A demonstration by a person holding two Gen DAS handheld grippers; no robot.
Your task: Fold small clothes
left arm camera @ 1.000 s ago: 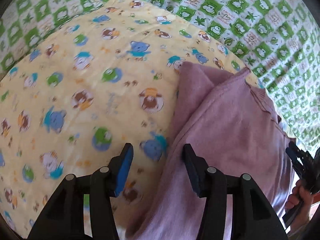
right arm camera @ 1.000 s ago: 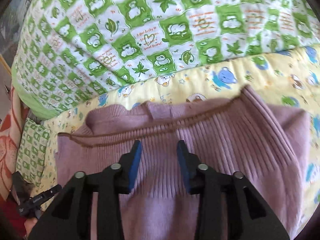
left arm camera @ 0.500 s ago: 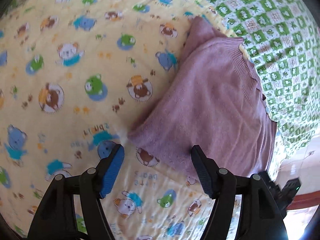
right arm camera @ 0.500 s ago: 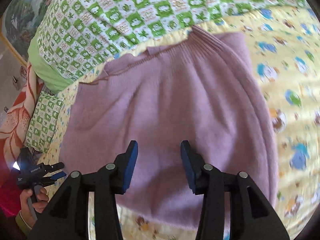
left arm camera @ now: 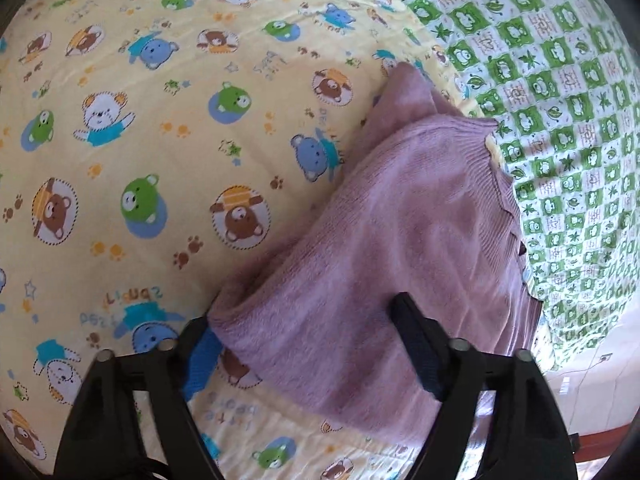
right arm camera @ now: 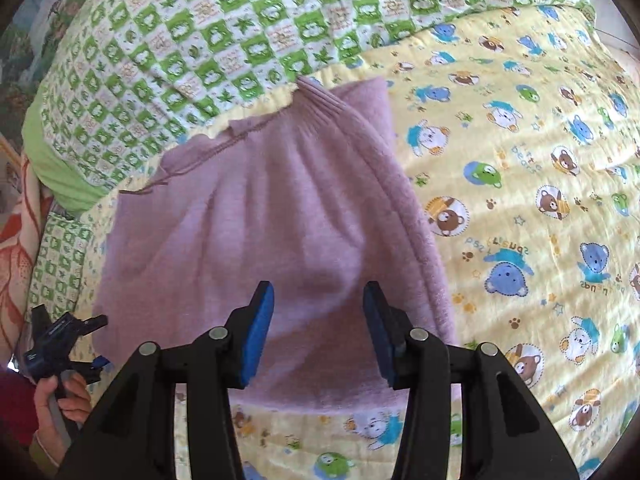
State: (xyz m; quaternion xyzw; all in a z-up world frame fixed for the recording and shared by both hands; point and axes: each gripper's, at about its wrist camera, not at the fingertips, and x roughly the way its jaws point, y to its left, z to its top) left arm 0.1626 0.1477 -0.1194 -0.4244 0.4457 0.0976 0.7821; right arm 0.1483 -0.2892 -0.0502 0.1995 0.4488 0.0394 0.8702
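left hand-held gripper (left arm camera: 304, 344): jaws apart, straddling garment (left arm camera: 400, 248) near corner | long axis runs away up-right | right hand-held gripper (right arm camera: 318, 330): apart above near hem, just opening, nothing gripped

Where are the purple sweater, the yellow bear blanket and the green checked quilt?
Sweater (right arm camera: 256, 232), right wrist view, middle of the knit.
Bear blanket (left arm camera: 168, 168), left wrist view, bare printed area.
Checked quilt (right arm camera: 248, 28), right wrist view, bare checked patch.

Yellow bear-print quilt (right arm camera: 520, 184) covers the bed, green checked blanket (right arm camera: 240, 32) behind it, pale floor (left arm camera: 592, 376) beside, daylight.
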